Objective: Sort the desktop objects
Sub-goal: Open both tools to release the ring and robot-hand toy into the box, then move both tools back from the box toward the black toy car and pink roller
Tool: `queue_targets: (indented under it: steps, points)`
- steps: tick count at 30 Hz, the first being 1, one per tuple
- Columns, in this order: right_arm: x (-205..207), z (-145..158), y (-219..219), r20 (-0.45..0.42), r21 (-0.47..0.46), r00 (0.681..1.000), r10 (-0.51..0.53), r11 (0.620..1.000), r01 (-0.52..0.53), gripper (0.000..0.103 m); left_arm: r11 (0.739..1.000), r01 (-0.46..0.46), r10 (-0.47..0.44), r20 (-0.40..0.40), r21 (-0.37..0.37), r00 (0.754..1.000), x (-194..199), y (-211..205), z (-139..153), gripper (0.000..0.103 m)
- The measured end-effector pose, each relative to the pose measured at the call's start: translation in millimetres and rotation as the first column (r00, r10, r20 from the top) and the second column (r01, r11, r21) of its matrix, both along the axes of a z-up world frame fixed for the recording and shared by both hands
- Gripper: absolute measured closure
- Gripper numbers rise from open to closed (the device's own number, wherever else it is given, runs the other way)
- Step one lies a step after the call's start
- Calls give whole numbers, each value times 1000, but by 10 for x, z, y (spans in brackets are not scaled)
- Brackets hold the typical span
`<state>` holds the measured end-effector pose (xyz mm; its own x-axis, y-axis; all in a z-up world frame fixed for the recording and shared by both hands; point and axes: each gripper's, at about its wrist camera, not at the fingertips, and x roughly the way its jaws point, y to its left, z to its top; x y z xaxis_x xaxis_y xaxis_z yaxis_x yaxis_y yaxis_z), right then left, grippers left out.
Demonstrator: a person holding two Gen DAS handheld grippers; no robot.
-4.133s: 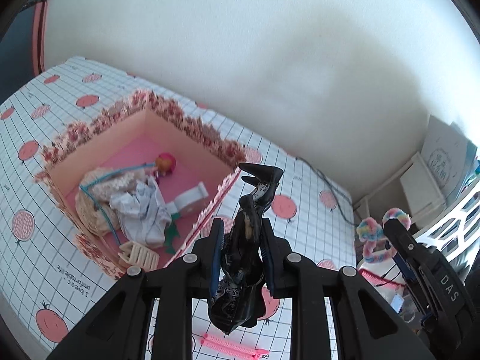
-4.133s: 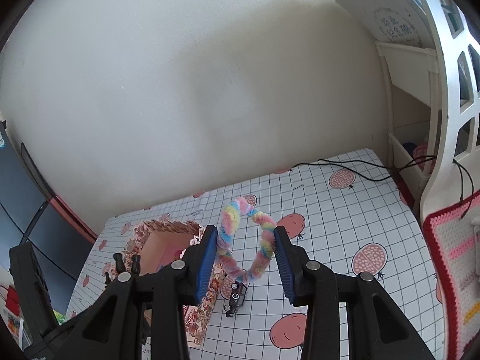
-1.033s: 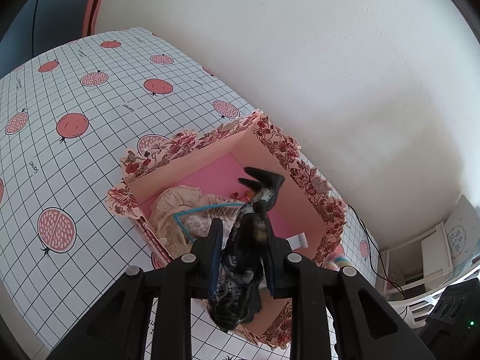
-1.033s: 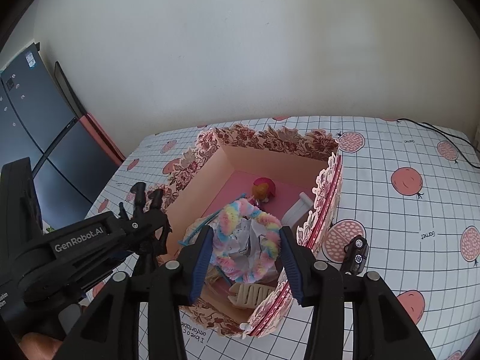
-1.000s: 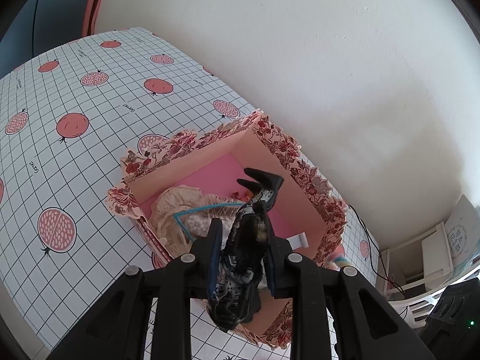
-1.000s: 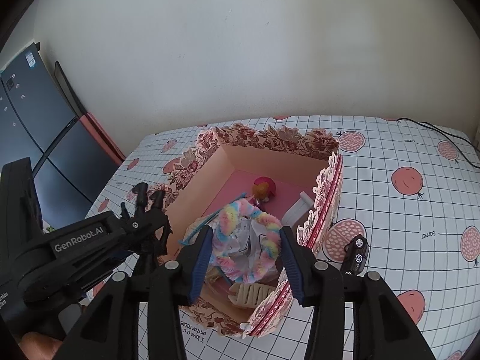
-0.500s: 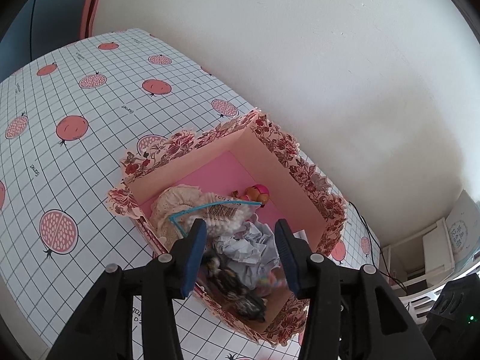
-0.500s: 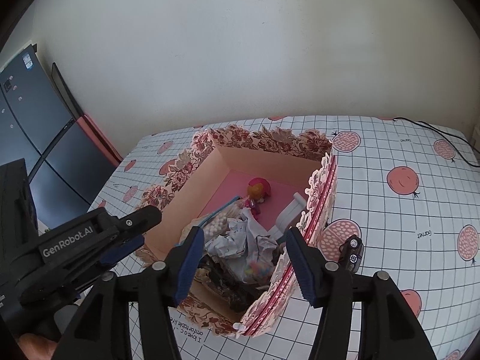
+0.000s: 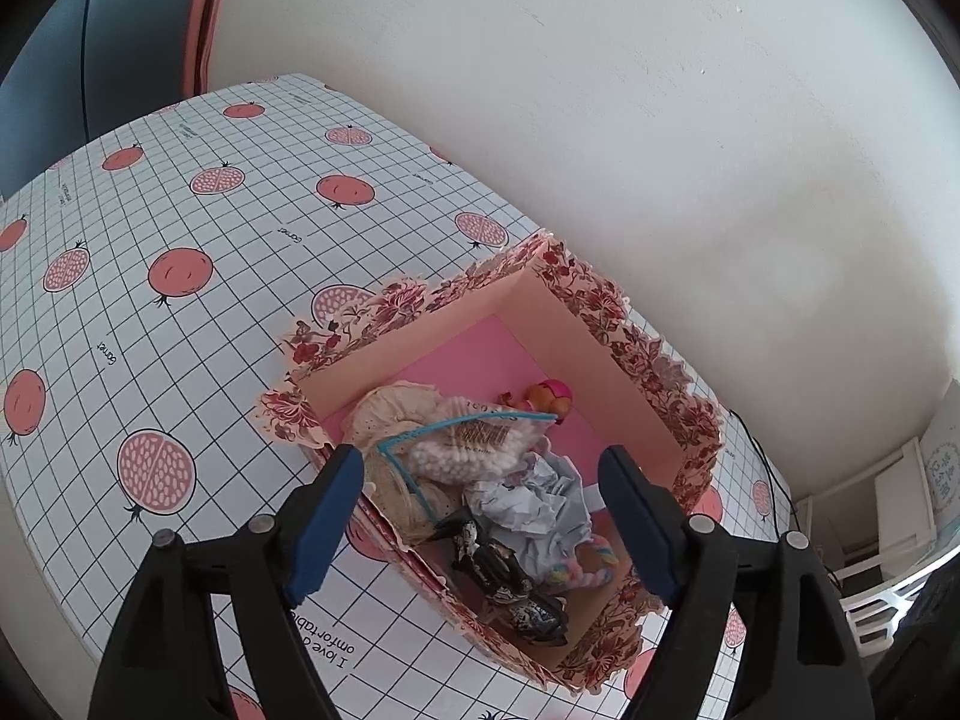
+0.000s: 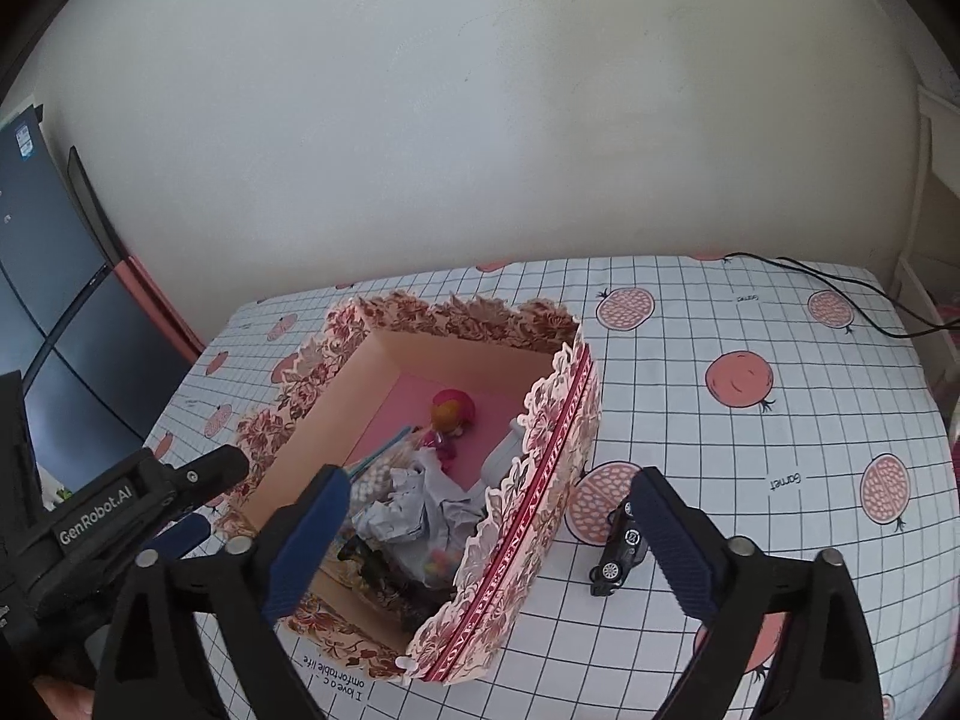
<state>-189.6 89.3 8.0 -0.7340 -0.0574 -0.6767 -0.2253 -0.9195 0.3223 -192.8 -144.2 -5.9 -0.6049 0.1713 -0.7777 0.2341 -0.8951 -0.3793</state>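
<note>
Both loads have dropped into the floral box point(image 9: 606, 324): the black shoe point(image 9: 510, 576) from the left tool point(image 9: 480, 510), the pastel loop point(image 9: 591, 567) from the right tool point(image 10: 486, 534). Jaws on both are opening, nothing between them. Next, I judge, the right tool reaches for the toy car point(image 10: 621, 546) on the desk point(image 10: 780, 450).

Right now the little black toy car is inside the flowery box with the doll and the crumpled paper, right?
Not quite. The little black toy car is outside the flowery box, standing on the checked tablecloth beside the box's wall, as the right wrist view shows. The doll and the crumpled paper are inside the box.
</note>
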Motion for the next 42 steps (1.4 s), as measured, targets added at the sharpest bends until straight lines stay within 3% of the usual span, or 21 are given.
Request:
queue_targets:
  steps: [2,6,14,19,29,42]
  points:
    - [9,15,6,-13,4,1000,-5,1000,5,0,1000,-6,6,1,-8,1000,-1,-12,0,21]
    - [13,16,-3,-9,23,1000,-10,1000,10,0,999,-15,15,-2,-32,1000,0,-8,2,6]
    - [12,33,-4,-12,38,1000,-2,999,3,0,996,-36,35,-14,-84,999,6,22,26,0]
    - [25,60,3,-7,50,1000,2,999,-2,0,997,-40,39,-23,-72,999,19,25,35,0]
    - [277,298,45,5,92,1000,5,996,-5,0,993,-29,25,-40,-115,999,204,170,208,0]
    - [970,628,271,-26,115,998,-58,991,61,0,969,58,-80,-81,-242,993,667,781,354,0]
